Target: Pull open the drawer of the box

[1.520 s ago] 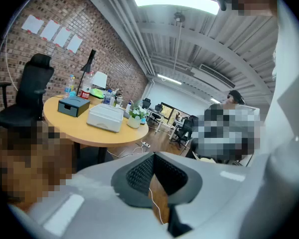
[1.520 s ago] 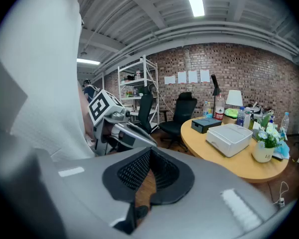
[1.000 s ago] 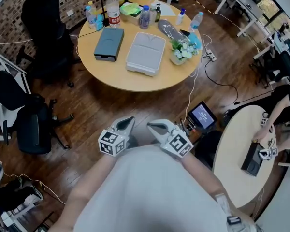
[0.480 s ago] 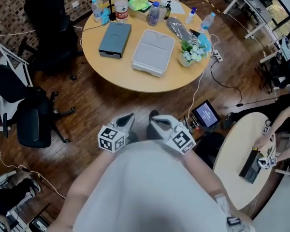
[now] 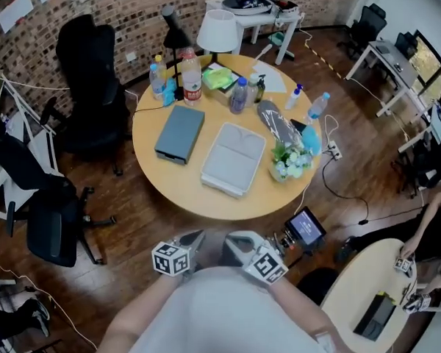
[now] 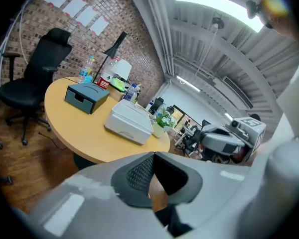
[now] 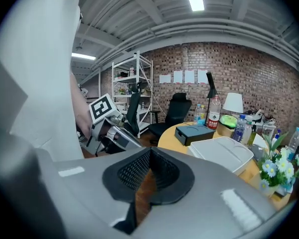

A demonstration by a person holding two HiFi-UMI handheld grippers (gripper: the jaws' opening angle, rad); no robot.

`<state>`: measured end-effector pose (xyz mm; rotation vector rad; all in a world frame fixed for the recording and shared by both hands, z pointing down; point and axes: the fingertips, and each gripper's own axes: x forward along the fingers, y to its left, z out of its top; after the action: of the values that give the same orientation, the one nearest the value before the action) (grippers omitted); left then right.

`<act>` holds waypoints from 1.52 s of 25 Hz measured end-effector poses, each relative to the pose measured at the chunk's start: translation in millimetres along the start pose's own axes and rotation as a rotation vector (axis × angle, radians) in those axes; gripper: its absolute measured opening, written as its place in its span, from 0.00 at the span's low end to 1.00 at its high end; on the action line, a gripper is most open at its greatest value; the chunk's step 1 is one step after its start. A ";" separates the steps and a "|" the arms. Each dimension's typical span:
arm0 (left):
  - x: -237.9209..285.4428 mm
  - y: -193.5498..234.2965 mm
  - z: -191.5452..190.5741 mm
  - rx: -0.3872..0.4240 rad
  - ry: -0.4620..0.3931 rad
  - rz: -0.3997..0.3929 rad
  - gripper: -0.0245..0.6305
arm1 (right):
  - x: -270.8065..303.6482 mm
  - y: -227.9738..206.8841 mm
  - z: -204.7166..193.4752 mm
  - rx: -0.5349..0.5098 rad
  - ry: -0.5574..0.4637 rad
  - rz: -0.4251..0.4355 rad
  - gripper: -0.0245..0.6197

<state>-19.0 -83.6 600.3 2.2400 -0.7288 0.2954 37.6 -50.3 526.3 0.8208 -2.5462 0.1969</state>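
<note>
On the round wooden table [image 5: 176,186] lies a dark blue-grey drawer box [image 5: 179,133], its front recess showing in the left gripper view [image 6: 86,97]. Beside it sits a flat white box [image 5: 233,158] [image 7: 221,154]. Both grippers hang close to my body, well short of the table's near edge. The left gripper [image 5: 196,236] [image 6: 153,154] is shut with nothing between its pads. The right gripper [image 5: 231,240] [image 7: 150,151] is likewise shut and empty. Each one shows in the other's view, the right gripper [image 6: 224,141] and the left gripper [image 7: 109,123].
Bottles [image 5: 190,77], a lamp [image 5: 219,30], a green item and a pot of flowers [image 5: 292,160] crowd the table's far and right side. Black office chairs [image 5: 92,79] stand to the left. A small screen [image 5: 306,228] lies on the floor; another person works at a second table [image 5: 353,300].
The head view has tilted up, so the table sits lower in the frame and the far wall shows. Both grippers stay shut by my body, lower in the frame.
</note>
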 end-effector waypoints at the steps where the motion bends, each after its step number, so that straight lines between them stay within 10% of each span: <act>1: 9.6 3.2 7.7 -0.030 -0.016 -0.001 0.05 | 0.7 -11.8 1.2 -0.018 0.009 -0.001 0.03; 13: 113.1 59.3 69.4 -0.344 -0.199 0.052 0.05 | 12.3 -131.5 18.3 -0.116 -0.031 -0.025 0.03; 21: 144.9 83.0 59.8 -0.559 -0.291 0.105 0.05 | 21.4 -137.2 9.2 -0.220 0.052 0.094 0.04; 27: 168.0 81.9 69.2 -0.700 -0.380 0.011 0.24 | 22.7 -143.2 11.5 -0.266 0.063 0.143 0.04; 38: 184.4 81.4 67.1 -0.769 -0.388 -0.068 0.36 | 15.0 -147.4 8.5 -0.277 0.086 0.128 0.03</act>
<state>82.3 -253.3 678.3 1.5802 -0.7908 -0.4105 109.6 -180.1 525.2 0.5336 -2.4725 -0.0784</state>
